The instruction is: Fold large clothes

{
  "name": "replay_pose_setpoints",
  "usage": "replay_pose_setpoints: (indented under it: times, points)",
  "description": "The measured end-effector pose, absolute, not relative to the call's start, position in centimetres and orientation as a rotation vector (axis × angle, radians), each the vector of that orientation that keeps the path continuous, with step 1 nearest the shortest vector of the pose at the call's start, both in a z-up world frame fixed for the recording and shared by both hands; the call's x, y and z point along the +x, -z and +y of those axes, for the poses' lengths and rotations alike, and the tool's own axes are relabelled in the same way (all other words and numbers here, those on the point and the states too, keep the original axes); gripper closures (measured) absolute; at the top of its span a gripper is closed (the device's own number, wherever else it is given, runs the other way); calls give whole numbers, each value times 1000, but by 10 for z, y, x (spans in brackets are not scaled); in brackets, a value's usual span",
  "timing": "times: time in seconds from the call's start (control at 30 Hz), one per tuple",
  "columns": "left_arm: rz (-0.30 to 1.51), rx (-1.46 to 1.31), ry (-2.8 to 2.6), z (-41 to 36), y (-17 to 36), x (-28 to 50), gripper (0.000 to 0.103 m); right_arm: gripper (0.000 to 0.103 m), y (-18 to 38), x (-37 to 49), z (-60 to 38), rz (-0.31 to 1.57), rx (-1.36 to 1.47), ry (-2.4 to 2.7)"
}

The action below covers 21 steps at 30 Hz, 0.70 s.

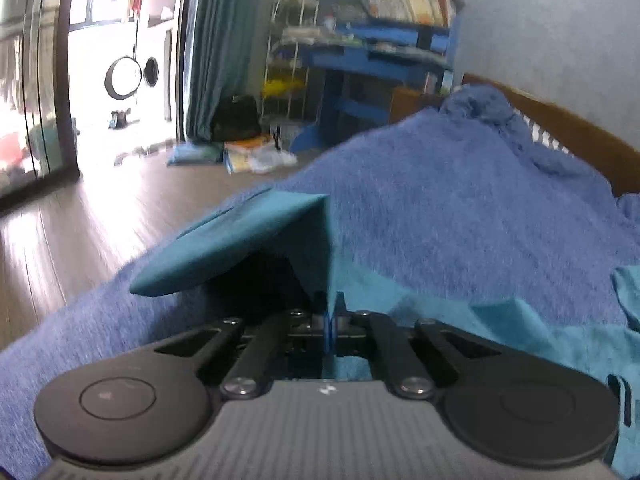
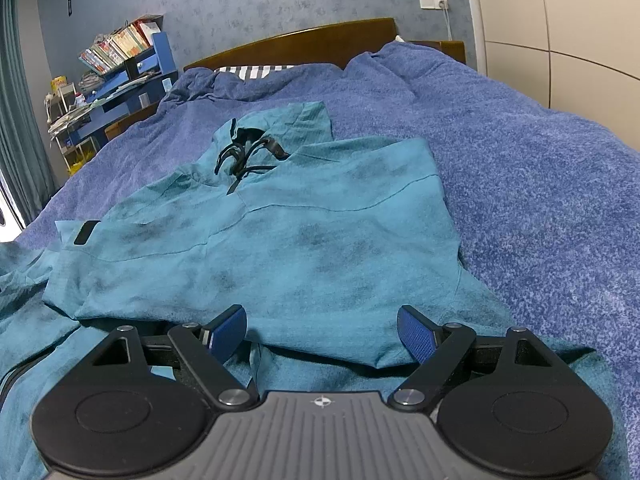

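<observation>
1. Blue blanket covers the bed, wooden headboard behind.
2. Teal hoodie lies spread on the blanket, partly folded, black drawstrings near the neck.
3. Right gripper jaws wide apart, hovering over the hoodie's near fold (nothing pinched).
4. Left gripper clamped on a hoodie edge, fabric tented up.

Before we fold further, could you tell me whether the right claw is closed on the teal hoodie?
No, the right claw stands open above the teal hoodie, its blue pads apart and gripping nothing.
</observation>
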<state>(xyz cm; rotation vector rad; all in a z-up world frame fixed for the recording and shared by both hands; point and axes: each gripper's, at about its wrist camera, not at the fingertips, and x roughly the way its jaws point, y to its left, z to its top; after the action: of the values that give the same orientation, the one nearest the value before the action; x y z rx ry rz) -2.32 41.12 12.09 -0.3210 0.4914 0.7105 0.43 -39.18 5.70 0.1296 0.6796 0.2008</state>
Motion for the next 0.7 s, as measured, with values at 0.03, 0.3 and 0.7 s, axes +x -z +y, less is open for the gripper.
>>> replay_pose_setpoints:
  times: [0.03,0.3,0.7]
  points:
    - [474,-303,-702,407,-127,-24,103,19,-57,5,-392,679,131,-201]
    - [325,-166,-498,329,-190,-24,103,19,-60,5,-393,666,141,-206]
    - [229,69,-95,119,-234,1,103,19,-70,0,-403,621,199,-202]
